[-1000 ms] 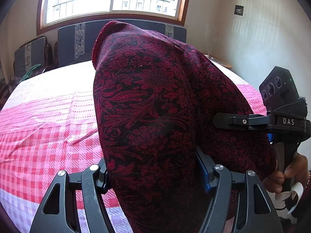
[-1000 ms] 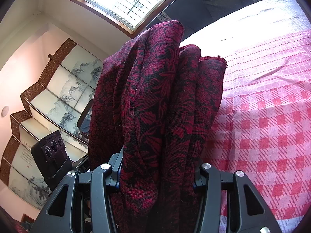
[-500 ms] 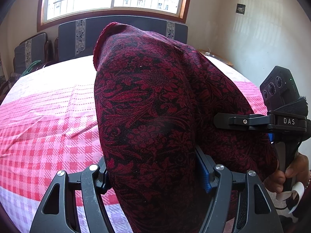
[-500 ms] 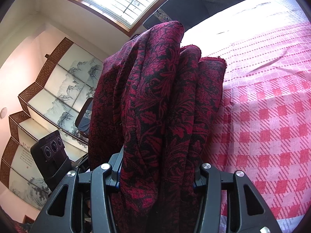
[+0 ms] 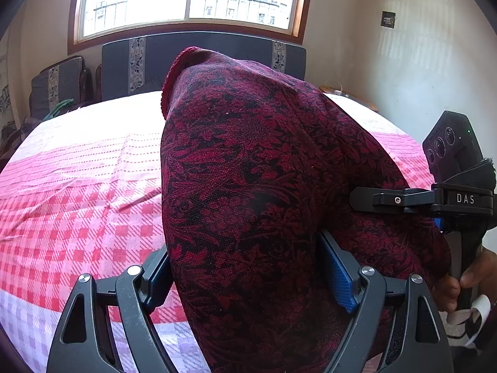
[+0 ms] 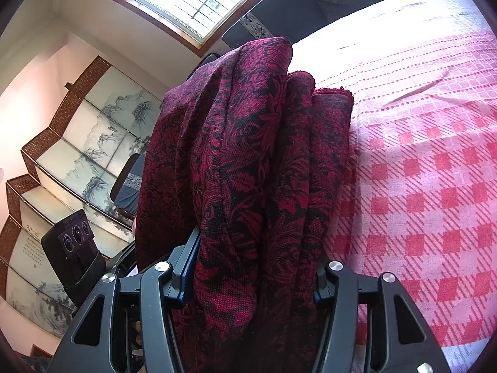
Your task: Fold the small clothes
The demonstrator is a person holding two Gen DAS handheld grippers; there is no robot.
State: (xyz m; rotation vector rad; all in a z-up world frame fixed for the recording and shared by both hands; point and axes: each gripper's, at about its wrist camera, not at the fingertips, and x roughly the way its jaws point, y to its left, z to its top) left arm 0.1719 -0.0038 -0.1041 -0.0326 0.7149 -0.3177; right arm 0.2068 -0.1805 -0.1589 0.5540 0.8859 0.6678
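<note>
My left gripper (image 5: 245, 279) squeezes the dark red flowery cloth (image 5: 264, 186). My right gripper (image 6: 254, 276) squeezes its bunched folds above the pink checked bedsheet (image 6: 428, 186).

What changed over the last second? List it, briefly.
Little: in the left wrist view the checked bedcover sits lower, so the left gripper tipped slightly upward. Nothing was taken or released. Both it and the right gripper stay clamped on the maroon garment.
</note>
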